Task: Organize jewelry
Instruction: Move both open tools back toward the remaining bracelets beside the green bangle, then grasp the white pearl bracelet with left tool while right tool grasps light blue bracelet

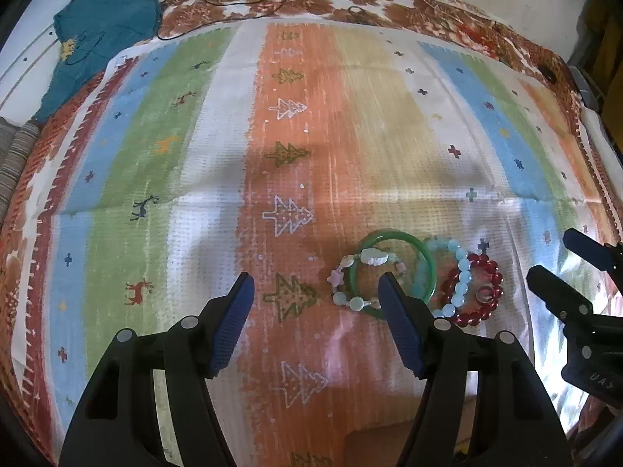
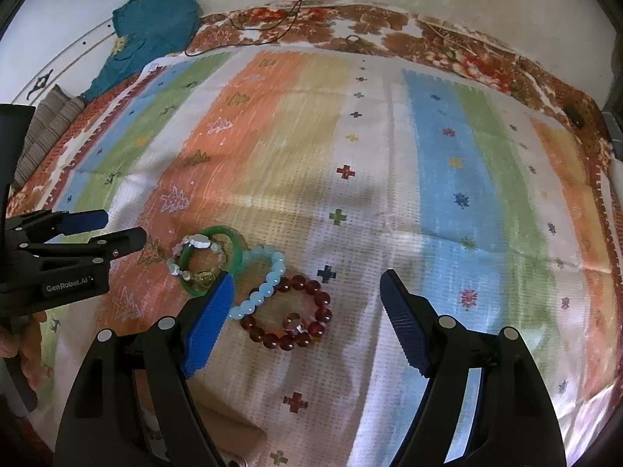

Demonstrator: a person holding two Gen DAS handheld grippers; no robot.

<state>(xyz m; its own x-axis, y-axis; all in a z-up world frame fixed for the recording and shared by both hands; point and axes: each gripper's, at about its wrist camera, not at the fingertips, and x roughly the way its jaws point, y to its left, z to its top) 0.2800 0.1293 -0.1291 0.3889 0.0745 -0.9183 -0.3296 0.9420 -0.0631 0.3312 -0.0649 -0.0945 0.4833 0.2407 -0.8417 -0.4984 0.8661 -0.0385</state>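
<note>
Blue-padded fingers of the left gripper (image 1: 316, 290) fill the bottom of its own view, spread wide with nothing between them, hovering over the orange stripe of the striped cloth (image 1: 155, 179). Its right finger overlaps the near edge of the jewelry as seen from that camera, though whether it touches anything cannot be told. The right gripper (image 2: 307, 292) is likewise spread and holds nothing; the jewelry shows in the gap between its fingers and toward its left finger.

All the jewelry lies in one loose cluster on the cloth. A green bangle (image 2: 233, 245) sits with a charm bracelet (image 2: 196, 243) of pale mixed beads lying across it. A light blue bead bracelet (image 2: 268, 276) leans against the bangle and overlaps a dark red bead bracelet (image 2: 311, 311), inside which rests a small ring (image 2: 293, 321) (too blurred to describe further).

Judging by this heap, little sorting looks done: the pieces overlap one another, and no tray or box is in view. Separating and laying out each piece appears to remain.
</note>
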